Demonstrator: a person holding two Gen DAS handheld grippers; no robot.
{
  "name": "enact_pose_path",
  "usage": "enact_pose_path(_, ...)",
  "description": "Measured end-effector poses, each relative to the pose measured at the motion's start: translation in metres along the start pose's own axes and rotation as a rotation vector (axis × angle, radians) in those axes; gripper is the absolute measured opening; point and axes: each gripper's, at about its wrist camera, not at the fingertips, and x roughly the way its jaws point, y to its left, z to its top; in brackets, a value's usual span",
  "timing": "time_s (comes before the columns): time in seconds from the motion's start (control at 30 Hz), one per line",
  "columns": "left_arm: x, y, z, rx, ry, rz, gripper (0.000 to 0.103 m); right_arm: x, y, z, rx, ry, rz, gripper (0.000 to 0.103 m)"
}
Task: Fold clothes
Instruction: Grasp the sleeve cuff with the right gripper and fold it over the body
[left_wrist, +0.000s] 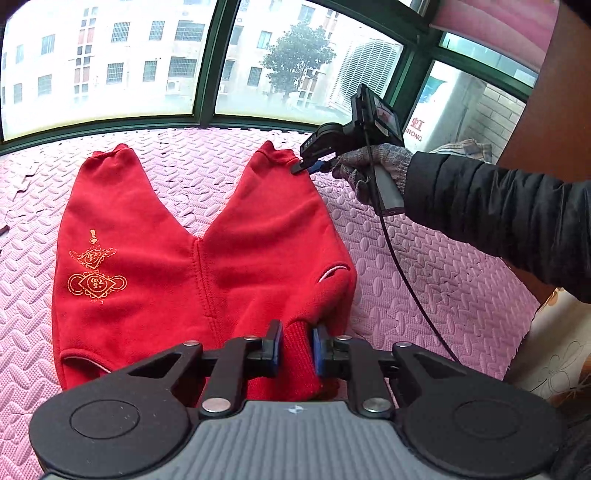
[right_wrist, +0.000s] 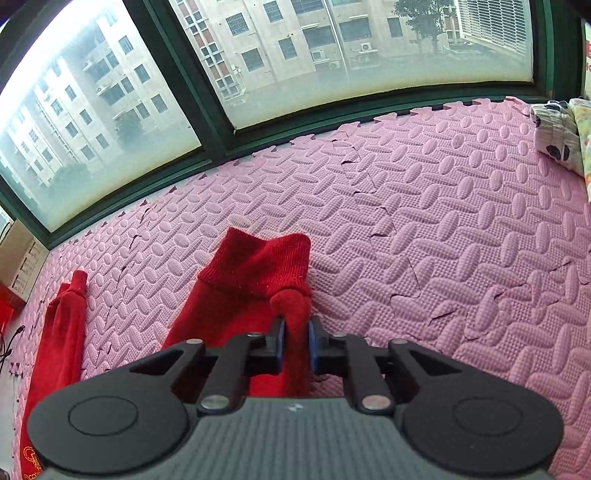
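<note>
Red child's trousers (left_wrist: 159, 266) with a gold print on one leg lie flat on the pink foam mat (left_wrist: 424, 266), legs spread toward the window. My left gripper (left_wrist: 297, 347) is shut on the ribbed waistband at the near right. My right gripper (left_wrist: 301, 165) shows in the left wrist view at the cuff of the right leg. In the right wrist view the right gripper (right_wrist: 295, 343) is shut on a pinch of that leg's edge just below the ribbed cuff (right_wrist: 258, 262). The other leg (right_wrist: 62, 332) lies to the left.
A green-framed window (left_wrist: 207, 62) runs along the mat's far edge. Spotted and flowered fabric (right_wrist: 554, 136) lies at the far right of the mat. A brown cabinet side (left_wrist: 554, 110) stands at the right. A cable (left_wrist: 406, 280) hangs from the right gripper.
</note>
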Motion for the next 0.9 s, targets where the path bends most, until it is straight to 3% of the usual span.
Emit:
enact_pose_path(0.3, -0.024, 0.028, -0.008, -0.12, -0.059, 0.005, 0.016, -0.028, 0.059, 0.032, -0.074, -0.067, 0.008, 0.009)
enact_pose_path(0.6, -0.053, 0.066, -0.032, -0.28, -0.125, 0.012, 0.013, -0.023, 0.164, 0.05, -0.191, -0.107, 0.021, 0.009)
enact_pose_path(0.9, -0.078, 0.098, -0.057, -0.406, -0.189, 0.037, 0.011, 0.016, 0.288, 0.031, -0.365, -0.096, -0.001, 0.009)
